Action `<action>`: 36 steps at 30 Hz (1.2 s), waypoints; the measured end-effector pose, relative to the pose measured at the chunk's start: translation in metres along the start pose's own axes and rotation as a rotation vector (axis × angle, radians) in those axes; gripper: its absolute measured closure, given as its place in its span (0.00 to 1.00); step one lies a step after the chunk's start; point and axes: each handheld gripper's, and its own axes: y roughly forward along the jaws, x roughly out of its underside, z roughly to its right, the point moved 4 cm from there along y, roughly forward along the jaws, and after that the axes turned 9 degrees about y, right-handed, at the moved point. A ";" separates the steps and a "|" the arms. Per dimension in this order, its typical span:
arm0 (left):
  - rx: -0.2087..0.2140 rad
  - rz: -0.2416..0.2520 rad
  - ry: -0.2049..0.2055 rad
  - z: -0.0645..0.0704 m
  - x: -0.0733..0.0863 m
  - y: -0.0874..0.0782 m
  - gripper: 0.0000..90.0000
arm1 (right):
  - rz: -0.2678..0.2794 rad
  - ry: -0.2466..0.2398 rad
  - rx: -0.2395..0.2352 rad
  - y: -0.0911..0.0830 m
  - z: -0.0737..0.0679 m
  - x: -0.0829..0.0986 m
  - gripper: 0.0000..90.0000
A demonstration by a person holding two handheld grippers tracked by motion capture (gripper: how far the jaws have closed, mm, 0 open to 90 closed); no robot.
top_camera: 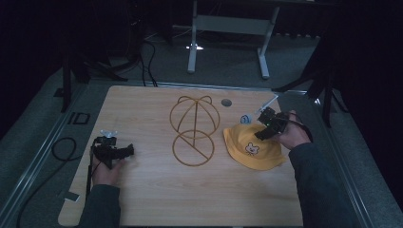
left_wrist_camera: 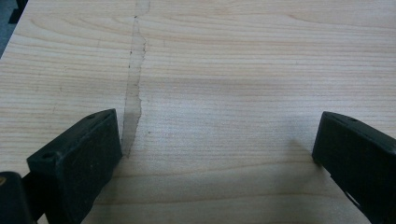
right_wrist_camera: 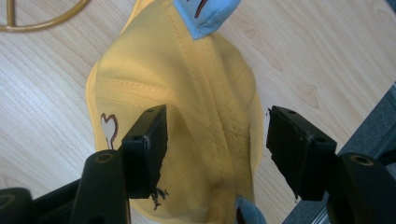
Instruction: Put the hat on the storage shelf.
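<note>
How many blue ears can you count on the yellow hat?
2. One blue ear sits at the top of the yellow hat in the right gripper view; the other is at its bottom edge, partly cut off.

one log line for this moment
right gripper: open over yellow hat | left gripper: open, on table | wire stand: bare

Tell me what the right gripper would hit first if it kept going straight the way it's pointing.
Most likely the yellow hat: the right gripper is open, aimed at its crown, though how close is unclear.
</note>
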 end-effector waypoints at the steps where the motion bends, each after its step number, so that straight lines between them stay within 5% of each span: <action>1: 0.000 0.000 0.000 0.000 0.000 0.000 0.02 | -0.010 0.003 -0.002 0.001 0.000 0.000 0.43; 15: 0.000 0.000 0.000 0.000 0.000 0.000 0.02 | -0.122 0.048 -0.103 0.010 0.006 -0.007 0.58; 21: 0.000 0.000 0.000 0.000 0.000 0.000 0.01 | -0.160 0.029 -0.125 0.011 0.006 -0.009 0.78; 26: 0.000 0.000 0.000 0.000 0.000 0.000 0.02 | -0.162 0.013 -0.119 0.010 0.005 -0.010 0.88; 36: 0.000 0.000 0.000 0.000 0.000 0.000 0.01 | -0.127 -0.021 -0.118 0.000 0.002 -0.011 0.92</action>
